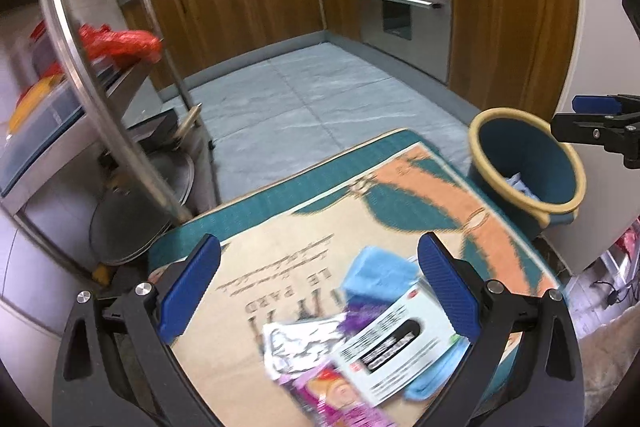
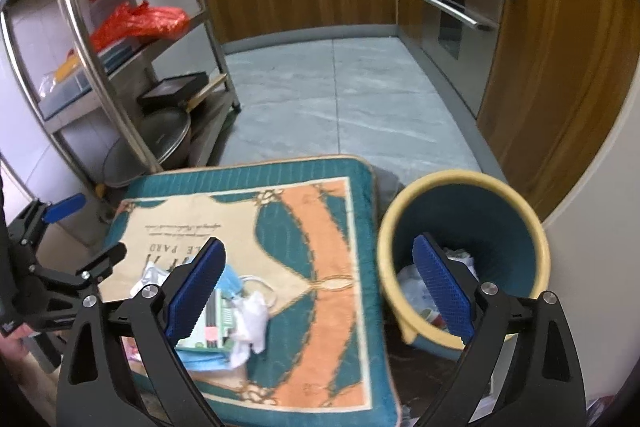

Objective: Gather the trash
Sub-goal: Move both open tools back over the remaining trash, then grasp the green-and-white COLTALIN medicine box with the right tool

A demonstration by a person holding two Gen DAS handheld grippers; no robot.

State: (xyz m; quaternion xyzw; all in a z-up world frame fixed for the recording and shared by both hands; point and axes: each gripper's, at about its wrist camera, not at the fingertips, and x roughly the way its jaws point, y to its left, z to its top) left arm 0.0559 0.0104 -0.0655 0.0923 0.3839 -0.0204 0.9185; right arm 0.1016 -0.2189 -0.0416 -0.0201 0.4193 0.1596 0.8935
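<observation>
Trash pile (image 1: 360, 339) lay on patterned cushion (image 2: 320, 227): white carton (image 1: 400, 347), blue mask (image 1: 376, 273), pink wrapper (image 1: 336, 393), crumpled tissue (image 2: 250, 323). My left gripper (image 1: 320, 291) hovered right above pile, jaws wide apart, nothing held; carton long axis ran slantwise between my pads. My right gripper (image 2: 320, 291) also wide open and empty, pile on its left side, bin (image 2: 520, 211) on its right. Bin stood just beside cushion, some paper already inside. I judged left hand nearer to pile.
</observation>
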